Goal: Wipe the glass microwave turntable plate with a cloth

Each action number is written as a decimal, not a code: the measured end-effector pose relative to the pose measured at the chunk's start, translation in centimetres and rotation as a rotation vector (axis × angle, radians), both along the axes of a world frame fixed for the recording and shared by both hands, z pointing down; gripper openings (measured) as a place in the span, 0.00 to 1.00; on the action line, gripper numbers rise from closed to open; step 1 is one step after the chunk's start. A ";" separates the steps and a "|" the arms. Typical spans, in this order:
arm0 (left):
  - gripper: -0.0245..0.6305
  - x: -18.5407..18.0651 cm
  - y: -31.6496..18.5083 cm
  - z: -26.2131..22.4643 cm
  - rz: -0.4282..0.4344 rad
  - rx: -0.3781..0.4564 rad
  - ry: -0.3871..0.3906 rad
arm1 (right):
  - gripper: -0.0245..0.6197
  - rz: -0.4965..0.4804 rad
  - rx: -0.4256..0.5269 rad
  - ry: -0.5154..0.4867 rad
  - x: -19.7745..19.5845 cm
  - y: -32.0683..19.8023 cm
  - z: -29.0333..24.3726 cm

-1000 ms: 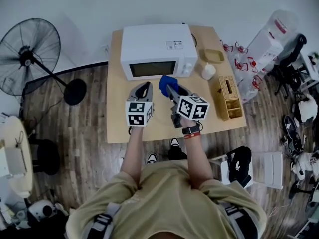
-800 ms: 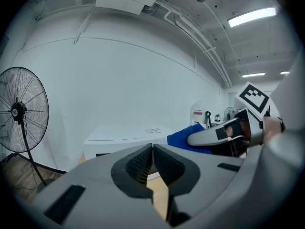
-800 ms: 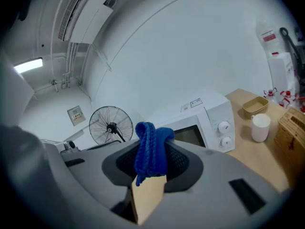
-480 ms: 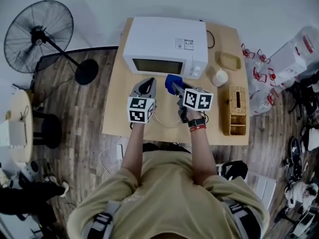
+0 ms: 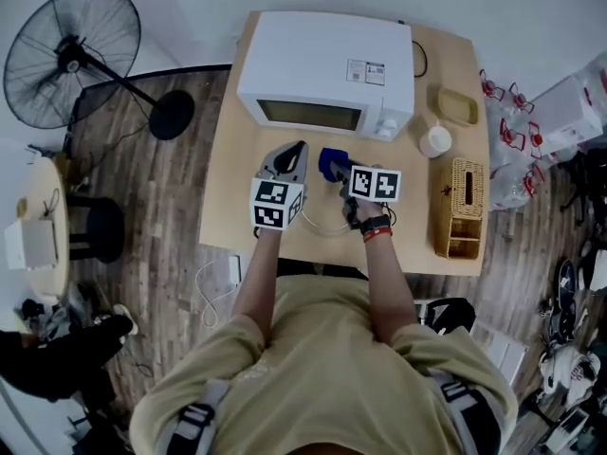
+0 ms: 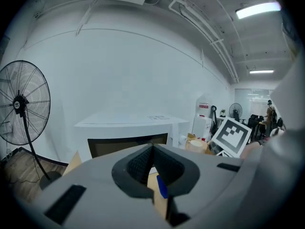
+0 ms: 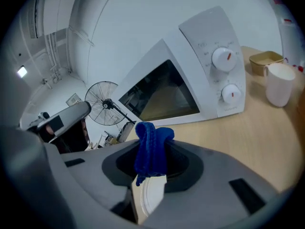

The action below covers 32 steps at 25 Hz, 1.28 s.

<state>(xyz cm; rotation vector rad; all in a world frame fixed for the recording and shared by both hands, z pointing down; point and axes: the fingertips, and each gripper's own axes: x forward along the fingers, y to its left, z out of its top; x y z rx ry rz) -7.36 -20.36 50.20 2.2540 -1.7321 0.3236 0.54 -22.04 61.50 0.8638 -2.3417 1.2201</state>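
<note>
I've got the right gripper [image 5: 334,169] clamped on the cloth [image 7: 151,149], left gripper [image 6: 151,149] jaws together, empty, microwave [image 5: 327,60] door shut, cup [image 5: 435,140] and basket [image 5: 462,207] beside it, contents I can't see.

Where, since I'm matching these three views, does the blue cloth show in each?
Head view: blue cloth, centre, just in front of the microwave.
Left gripper view: small blue sliver low centre, probably it.
Right gripper view: centre, pinched in the right gripper.
Shared landmark: the white microwave.
</note>
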 end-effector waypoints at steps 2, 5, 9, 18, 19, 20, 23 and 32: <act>0.07 0.0 -0.4 0.9 0.022 -0.015 -0.002 | 0.22 0.004 -0.029 -0.004 -0.7 0.1 1.5; 0.07 -0.3 -0.7 2.0 0.040 -0.036 0.006 | 0.22 0.014 -0.070 -0.010 -2.0 0.4 3.5; 0.07 -0.8 -1.4 3.0 0.071 -0.053 0.014 | 0.22 0.012 -0.117 -0.020 -3.8 1.0 5.7; 0.07 -2.3 -1.8 5.3 0.094 -0.100 0.048 | 0.22 -0.028 -0.046 0.047 -6.9 1.4 9.3; 0.07 -2.5 -1.9 5.6 0.092 -0.106 0.050 | 0.22 -0.026 -0.039 0.073 -6.8 1.3 9.8; 0.07 -2.7 -1.9 5.9 0.089 -0.110 0.051 | 0.22 -0.026 -0.033 0.102 -6.8 1.1 10.3; 0.07 -3.3 -2.2 6.5 0.084 -0.120 0.051 | 0.22 -0.035 -0.011 0.162 -6.6 0.8 11.1; 0.07 -2.6 -2.9 7.4 0.112 -0.132 0.046 | 0.22 -0.047 0.004 0.191 -6.0 0.4 11.4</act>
